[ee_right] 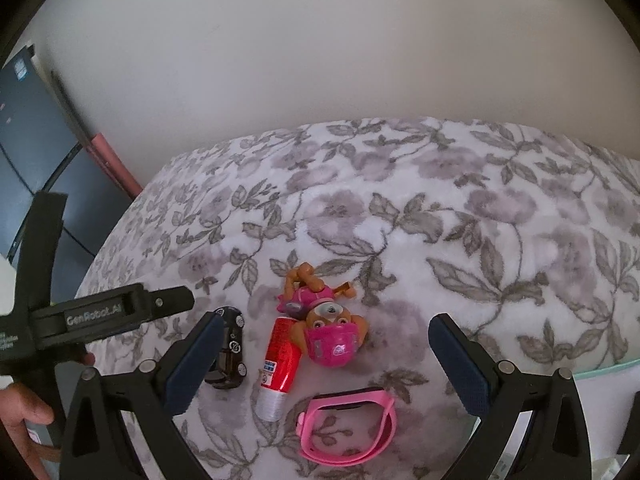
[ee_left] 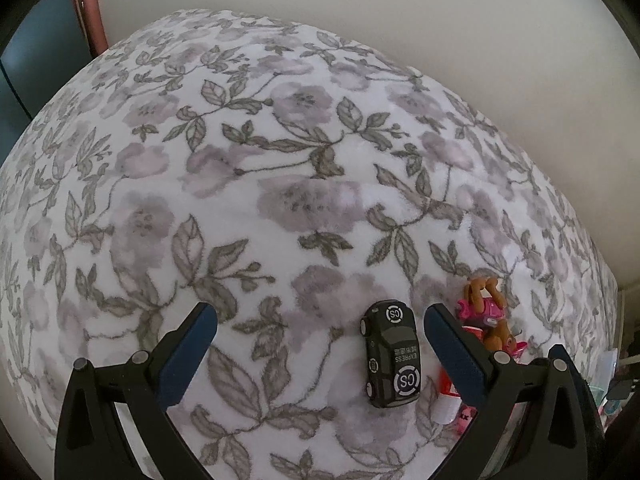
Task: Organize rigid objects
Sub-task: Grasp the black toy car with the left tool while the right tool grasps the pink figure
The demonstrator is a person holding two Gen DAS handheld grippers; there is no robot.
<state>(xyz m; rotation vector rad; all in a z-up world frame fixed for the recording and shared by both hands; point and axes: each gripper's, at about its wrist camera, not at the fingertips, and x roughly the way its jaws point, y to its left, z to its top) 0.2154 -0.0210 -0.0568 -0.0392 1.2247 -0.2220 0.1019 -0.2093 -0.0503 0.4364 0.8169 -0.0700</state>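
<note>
A black toy car (ee_left: pixel 390 354) marked "CS EXPRESS" lies on the floral blanket (ee_left: pixel 280 160), just inside the right finger of my open left gripper (ee_left: pixel 320 316). In the right wrist view the same car (ee_right: pixel 229 350) is partly hidden behind the left finger. A red and white tube (ee_right: pixel 278 368), a brown puppy figure in pink (ee_right: pixel 324 324) and a pink watch (ee_right: pixel 348 428) lie between the fingers of my open right gripper (ee_right: pixel 326 324). Neither gripper holds anything. The puppy figure (ee_left: pixel 486 312) and the tube (ee_left: pixel 448 400) peek out past the left gripper's right finger.
The blanket (ee_right: pixel 480 220) covers a bed against a plain white wall (ee_right: pixel 320 40). The left gripper's black body (ee_right: pixel 92 316), held by a hand (ee_right: pixel 24 412), is at the left of the right wrist view. A dark cabinet (ee_right: pixel 36 140) and a pink post (ee_right: pixel 116 168) stand beyond the bed's left edge.
</note>
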